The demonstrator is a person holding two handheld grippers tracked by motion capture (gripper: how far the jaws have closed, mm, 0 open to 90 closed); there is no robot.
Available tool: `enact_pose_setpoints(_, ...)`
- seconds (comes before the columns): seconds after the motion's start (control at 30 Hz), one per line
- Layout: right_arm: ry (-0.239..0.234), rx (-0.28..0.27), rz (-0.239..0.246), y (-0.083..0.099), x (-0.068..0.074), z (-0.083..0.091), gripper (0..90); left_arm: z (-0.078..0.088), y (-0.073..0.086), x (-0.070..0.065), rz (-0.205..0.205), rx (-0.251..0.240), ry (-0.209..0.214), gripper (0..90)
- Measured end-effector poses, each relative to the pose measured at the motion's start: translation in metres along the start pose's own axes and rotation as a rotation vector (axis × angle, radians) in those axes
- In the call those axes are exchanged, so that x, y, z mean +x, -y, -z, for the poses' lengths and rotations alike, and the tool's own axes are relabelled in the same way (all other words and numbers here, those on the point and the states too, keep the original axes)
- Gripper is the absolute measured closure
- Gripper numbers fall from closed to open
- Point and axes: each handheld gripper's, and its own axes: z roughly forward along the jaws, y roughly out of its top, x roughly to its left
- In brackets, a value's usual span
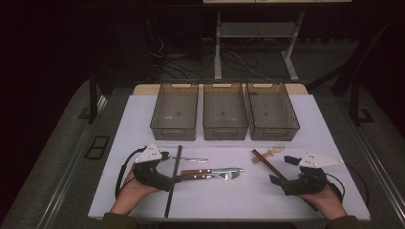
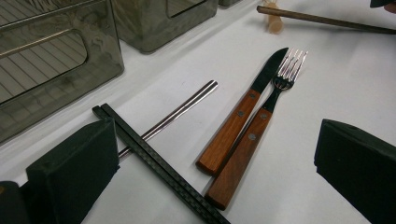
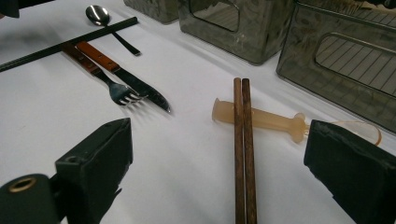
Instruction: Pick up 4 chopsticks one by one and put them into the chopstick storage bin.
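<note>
The brown chopsticks (image 3: 244,154) lie as a tight pair on the white table (image 1: 229,200), and their long axis is what the next move turns on. In the right claw view they run straight up the middle between the two black jaws, so the pair points along the claw's own line of sight rather than across it. Their far ends rest across a pale silicone spoon (image 3: 261,120), which lies crosswise beneath them. From the high view the same pair (image 1: 267,164) slants from near the bins down toward the right claw (image 1: 282,171), the near ends lying right at its jaws.

That claw stands wide, nothing between its pads, with the sticks centred in the gap. My judgement is that a squeeze from here would press in on the pair from both sides, which suits a pickup, provided the jaws come down first.

The left claw (image 1: 167,168) is well apart from these sticks, also spread wide and holding nothing. Nearer to it lie the black chopsticks (image 2: 159,161), a metal chopstick (image 2: 175,114), and a knife (image 2: 243,114) and fork (image 2: 261,126) side by side, wooden handles toward it. A spoon (image 3: 100,18) lies beyond.

Three grey bins (image 1: 225,112) sit in a row at the table's far edge, all appearing bare inside.
</note>
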Motion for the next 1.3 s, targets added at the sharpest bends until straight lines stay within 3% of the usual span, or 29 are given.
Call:
enact_pose_setpoints(0.73, 0.011, -0.005, -0.001, -0.001, -0.004, 0.009, 8.0, -0.001, 0.001, -0.002, 0.0, 0.011, -0.007, 0.0)
enact_pose_setpoints(1.3, 0.056, 0.046, 0.006, -0.005, -0.017, 0.027, 8.1, 0.0, 0.003, -0.002, 0.009, 0.007, 0.001, 0.0)
